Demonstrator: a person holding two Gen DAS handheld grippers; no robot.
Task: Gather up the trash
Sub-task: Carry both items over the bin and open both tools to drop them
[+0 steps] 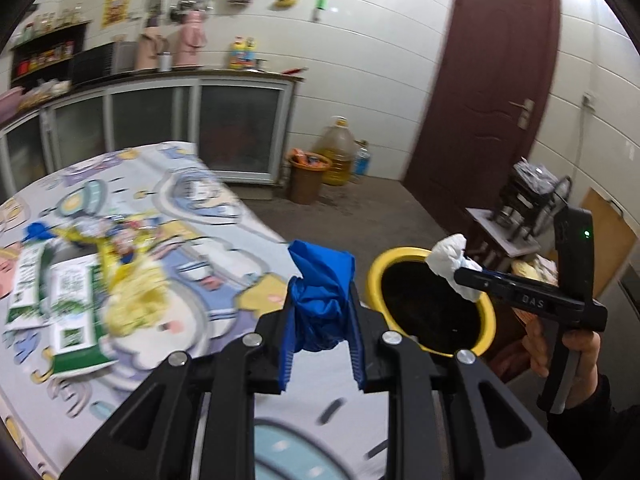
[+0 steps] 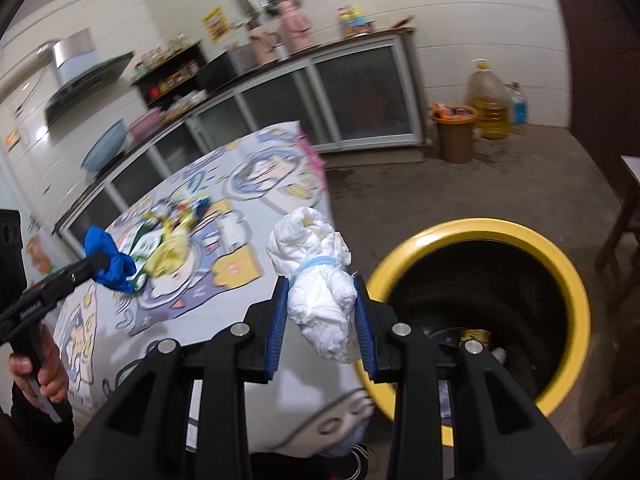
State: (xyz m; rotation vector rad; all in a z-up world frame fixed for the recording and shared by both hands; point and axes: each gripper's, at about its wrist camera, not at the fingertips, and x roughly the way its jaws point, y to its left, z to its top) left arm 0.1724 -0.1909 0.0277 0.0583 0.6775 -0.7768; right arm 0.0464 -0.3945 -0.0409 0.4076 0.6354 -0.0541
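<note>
My left gripper (image 1: 320, 304) is shut on a crumpled blue wrapper (image 1: 322, 296) above the table's right edge; it also shows in the right wrist view (image 2: 110, 266). My right gripper (image 2: 322, 308) is shut on a crumpled white tissue wad (image 2: 320, 280), held beside the rim of the yellow-rimmed black trash bin (image 2: 568, 280). In the left wrist view the tissue (image 1: 452, 260) hangs over the bin (image 1: 374, 276). More trash lies on the table: green-white packets (image 1: 72, 304) and yellow wrappers (image 1: 132, 296).
The table (image 1: 224, 248) has a cartoon-print cloth. A brown bin (image 1: 306, 178), oil jug (image 1: 338, 152) and red door (image 1: 492, 80) stand behind. Cabinets (image 1: 236, 132) line the wall. A small stool with items (image 1: 516, 220) stands right of the yellow bin.
</note>
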